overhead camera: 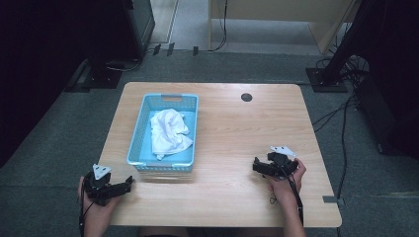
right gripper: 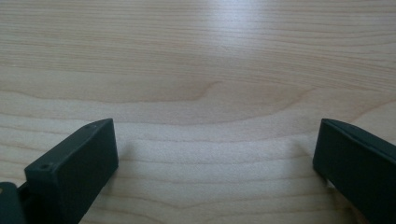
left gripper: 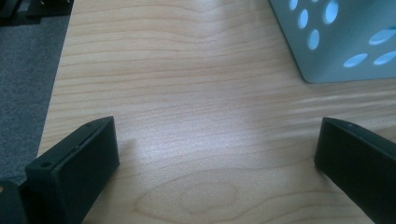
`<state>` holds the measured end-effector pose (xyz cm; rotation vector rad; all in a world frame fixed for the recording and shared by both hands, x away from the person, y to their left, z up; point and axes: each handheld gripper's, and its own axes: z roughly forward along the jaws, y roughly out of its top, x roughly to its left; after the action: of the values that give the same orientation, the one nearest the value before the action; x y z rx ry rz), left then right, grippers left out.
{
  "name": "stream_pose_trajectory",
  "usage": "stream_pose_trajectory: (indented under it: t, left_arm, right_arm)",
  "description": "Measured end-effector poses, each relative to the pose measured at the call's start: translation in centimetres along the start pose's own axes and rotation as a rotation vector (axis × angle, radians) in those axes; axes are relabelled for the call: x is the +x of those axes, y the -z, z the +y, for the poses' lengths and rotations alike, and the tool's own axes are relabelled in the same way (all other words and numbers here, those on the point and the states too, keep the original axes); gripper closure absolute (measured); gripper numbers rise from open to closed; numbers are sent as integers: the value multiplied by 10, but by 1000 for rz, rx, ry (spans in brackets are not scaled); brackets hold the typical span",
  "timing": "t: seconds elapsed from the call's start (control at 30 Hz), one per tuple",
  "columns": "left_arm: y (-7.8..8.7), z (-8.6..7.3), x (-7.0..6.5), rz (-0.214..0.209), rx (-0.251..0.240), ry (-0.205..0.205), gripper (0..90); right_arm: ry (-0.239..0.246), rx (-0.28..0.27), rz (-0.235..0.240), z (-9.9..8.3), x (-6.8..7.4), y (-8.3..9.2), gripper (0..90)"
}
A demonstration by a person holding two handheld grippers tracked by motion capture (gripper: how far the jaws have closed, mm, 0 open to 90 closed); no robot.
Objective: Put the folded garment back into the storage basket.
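Note:
A light blue perforated basket (overhead camera: 139, 136) stands on the left half of the wooden table, and a crumpled white cloth (overhead camera: 168, 132) lies inside it. My left gripper (overhead camera: 129, 182) rests at the table's front left corner, just below the basket, open with nothing between its jaws. The left gripper view has that gripper (left gripper: 217, 144) low over bare wood with the basket's corner (left gripper: 327, 56) at the upper right. My right gripper (overhead camera: 256, 165) sits at the front right of the table, pointing left. Its jaws (right gripper: 215, 147) stand wide apart over bare wood, holding nothing.
The table (overhead camera: 237, 133) has a round dark cable hole (overhead camera: 246, 97) near its far edge. Grey carpet surrounds the table, with stand bases and cables at the far left and right. Open wood lies between the basket and my right gripper.

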<state>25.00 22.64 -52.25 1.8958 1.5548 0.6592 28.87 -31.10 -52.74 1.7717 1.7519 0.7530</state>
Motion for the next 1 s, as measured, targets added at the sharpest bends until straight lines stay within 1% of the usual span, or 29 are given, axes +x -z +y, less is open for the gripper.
stream_pose_trajectory:
  t: [0.6,1.0]
  left_arm:
    - [0,0,0,0,0,0,0]
    - [0,0,0,0,-1,2,0]
  right_arm:
    - [-21,0,-18,-8,-16,8,0]
    - [-16,0,-14,-12,-25,13,0]
